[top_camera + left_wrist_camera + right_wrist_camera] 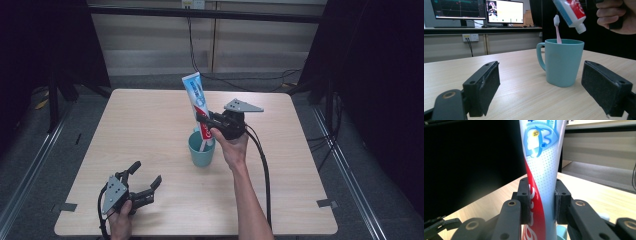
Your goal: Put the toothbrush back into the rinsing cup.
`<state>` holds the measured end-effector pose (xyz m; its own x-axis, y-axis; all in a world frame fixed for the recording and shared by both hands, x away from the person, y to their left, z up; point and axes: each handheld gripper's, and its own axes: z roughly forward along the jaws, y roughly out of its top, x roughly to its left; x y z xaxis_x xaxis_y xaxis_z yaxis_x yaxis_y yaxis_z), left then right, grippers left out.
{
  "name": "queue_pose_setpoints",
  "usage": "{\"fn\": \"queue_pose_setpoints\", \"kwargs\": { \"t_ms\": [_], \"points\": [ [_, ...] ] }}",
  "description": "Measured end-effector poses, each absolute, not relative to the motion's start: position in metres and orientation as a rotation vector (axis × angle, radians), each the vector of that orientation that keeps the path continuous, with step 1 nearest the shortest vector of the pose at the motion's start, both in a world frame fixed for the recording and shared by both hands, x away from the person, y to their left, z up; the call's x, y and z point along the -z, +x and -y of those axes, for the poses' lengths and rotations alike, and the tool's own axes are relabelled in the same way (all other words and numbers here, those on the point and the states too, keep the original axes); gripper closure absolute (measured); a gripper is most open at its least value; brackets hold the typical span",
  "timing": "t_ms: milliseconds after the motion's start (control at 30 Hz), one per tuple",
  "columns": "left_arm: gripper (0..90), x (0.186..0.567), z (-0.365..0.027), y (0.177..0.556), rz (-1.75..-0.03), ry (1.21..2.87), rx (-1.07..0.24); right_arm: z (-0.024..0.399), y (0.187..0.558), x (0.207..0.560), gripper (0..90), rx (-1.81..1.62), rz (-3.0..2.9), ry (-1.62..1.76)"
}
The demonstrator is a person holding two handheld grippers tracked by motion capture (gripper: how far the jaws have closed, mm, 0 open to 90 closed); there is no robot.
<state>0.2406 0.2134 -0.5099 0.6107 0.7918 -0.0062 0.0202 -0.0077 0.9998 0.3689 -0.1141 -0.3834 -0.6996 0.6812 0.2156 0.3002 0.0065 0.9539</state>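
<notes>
Dark curtains flank the wooden table, where the right gripper clamps a toothpaste tube, cap down, over the teal mug near its centre holding a toothbrush; lower it straight, clear of the rim, while the left gripper idles open near the front edge.

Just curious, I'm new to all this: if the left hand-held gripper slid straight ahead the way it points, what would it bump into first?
Most likely the teal mug: it stands ahead of the open left hand-held gripper, slightly right of centre. Depth is hard to judge.
</notes>
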Motion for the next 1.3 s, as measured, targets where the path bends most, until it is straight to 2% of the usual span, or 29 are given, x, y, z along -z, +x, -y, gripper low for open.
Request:
{"fn": "queue_pose_setpoints", "kwargs": {
  "t_ms": [400, 1300],
  "points": [
    [15.2, 0.51, -0.214, 0.241, -0.724, 1.469, -0.707, 0.108, 0.379, 0.412, 71.8, -1.716, -2.031, 1.055],
    [15.3, 0.51, -0.213, 0.241, -0.726, 1.467, -0.702, 0.105, 0.372, 0.446, 71.0, -1.653, -2.089, 1.105]
  ]
}}
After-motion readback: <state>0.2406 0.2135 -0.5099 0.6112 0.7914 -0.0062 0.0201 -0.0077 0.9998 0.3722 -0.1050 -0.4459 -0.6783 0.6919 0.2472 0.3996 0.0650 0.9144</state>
